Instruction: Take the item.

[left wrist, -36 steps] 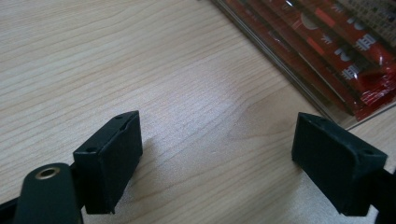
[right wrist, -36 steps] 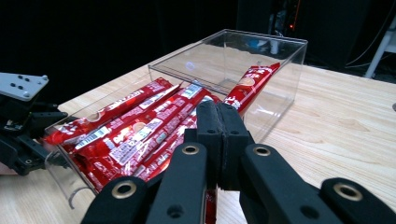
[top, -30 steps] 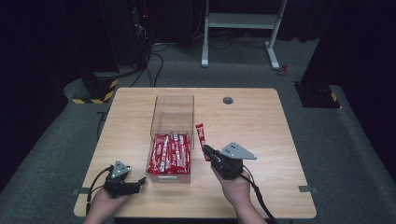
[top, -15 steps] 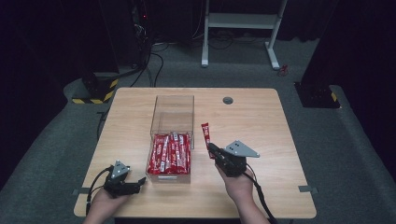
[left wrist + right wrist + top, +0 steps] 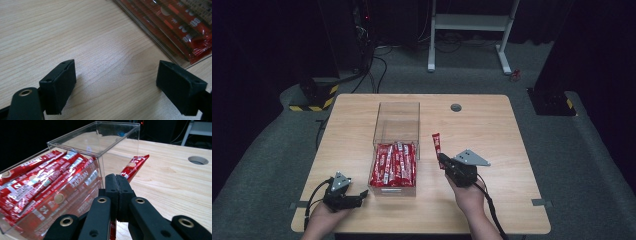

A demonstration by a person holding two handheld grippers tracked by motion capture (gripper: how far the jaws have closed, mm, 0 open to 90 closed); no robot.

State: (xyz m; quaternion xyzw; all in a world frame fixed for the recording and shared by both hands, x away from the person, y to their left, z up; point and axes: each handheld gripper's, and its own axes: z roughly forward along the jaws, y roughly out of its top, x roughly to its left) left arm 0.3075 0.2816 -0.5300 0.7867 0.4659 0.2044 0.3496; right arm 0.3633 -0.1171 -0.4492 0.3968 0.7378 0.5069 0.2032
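A clear plastic box (image 5: 396, 131) stands mid-table, its near half filled with several red coffee stick packets (image 5: 394, 163). My right gripper (image 5: 442, 161) is shut on one red stick packet (image 5: 436, 144), just right of the box; the packet (image 5: 133, 165) sticks forward past the closed jaws, beside the box wall (image 5: 100, 157). My left gripper (image 5: 360, 196) rests on the table near the front left, open, nothing between its jaws. In the left gripper view the gripper (image 5: 116, 86) faces bare wood, with the box corner and packets (image 5: 185, 27) at upper right.
The wooden table (image 5: 492, 130) has a round cable hole (image 5: 456, 107) behind the box. A cable trails from each gripper toward the front edge. Beyond the table are a white desk frame (image 5: 472, 30) and dark floor with cables.
My right gripper has carried the stick packet a little to the right, away from the box, and slightly nearer the front. The left gripper has stayed where it was.
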